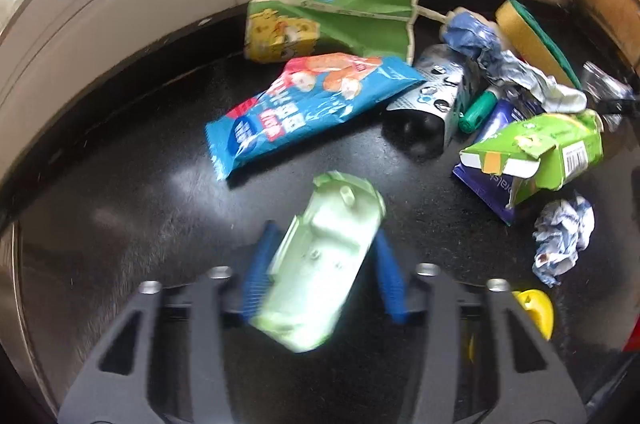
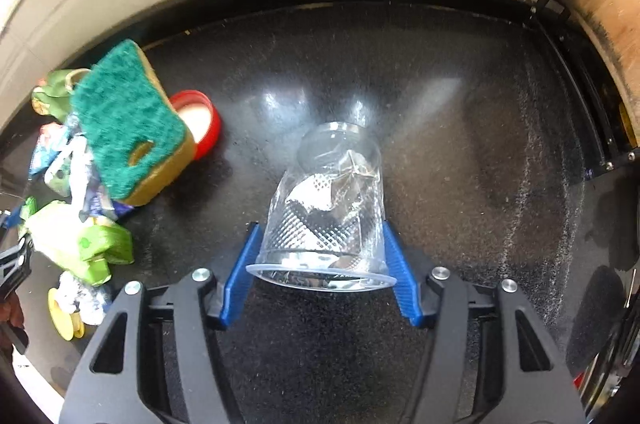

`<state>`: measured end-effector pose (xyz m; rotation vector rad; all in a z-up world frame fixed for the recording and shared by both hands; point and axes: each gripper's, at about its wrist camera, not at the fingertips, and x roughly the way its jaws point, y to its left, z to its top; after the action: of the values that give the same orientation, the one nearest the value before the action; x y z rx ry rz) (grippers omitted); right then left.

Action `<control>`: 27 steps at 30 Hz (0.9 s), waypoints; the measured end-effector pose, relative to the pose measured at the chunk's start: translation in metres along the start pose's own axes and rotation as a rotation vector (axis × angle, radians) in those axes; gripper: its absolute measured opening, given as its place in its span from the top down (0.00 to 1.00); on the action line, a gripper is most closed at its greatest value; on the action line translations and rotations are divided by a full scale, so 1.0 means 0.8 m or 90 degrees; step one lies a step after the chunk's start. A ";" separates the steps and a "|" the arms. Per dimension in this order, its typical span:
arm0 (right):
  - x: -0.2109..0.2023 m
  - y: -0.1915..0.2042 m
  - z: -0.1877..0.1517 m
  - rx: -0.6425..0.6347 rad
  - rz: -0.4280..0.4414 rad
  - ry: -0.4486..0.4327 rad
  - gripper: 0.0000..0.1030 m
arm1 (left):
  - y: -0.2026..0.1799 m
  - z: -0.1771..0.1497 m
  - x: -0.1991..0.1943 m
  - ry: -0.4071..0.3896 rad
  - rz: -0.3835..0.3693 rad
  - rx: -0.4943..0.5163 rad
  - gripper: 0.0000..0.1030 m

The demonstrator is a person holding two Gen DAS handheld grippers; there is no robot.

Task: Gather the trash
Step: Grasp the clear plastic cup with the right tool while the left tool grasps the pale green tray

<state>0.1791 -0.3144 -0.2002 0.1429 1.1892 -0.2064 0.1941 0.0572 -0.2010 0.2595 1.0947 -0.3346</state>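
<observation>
L tool clamped on pale green carton, tilted between blue pads, rest of trash pile ahead & to right on black bench. R tool pinching thin clear plastic cup near rim, cup pointing fwd. Risk: cup prob. buckles & pops out if squeezed harder; carton, held skewed, could pivot & drop w/ quick swing.
</observation>
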 end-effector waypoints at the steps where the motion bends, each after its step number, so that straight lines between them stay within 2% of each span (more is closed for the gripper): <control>1: -0.012 -0.002 -0.002 -0.006 0.004 -0.009 0.43 | 0.000 -0.002 -0.004 0.003 0.007 -0.020 0.66; 4: -0.041 -0.003 -0.007 -0.025 0.019 -0.030 0.44 | 0.000 -0.009 -0.030 -0.002 0.012 -0.093 0.66; 10: -0.106 -0.005 -0.026 -0.080 0.056 -0.075 0.44 | -0.040 -0.021 -0.099 -0.016 0.056 -0.163 0.68; 17: -0.156 -0.016 -0.054 -0.115 0.086 -0.098 0.44 | -0.107 -0.040 -0.155 -0.020 0.091 -0.187 0.68; 27: -0.183 -0.012 -0.074 -0.115 0.078 -0.123 0.43 | -0.118 -0.055 -0.184 -0.038 0.086 -0.187 0.68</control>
<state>0.0710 -0.2981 -0.0856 0.0362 0.9970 -0.0039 0.0599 0.0067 -0.0913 0.0608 1.0465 -0.0591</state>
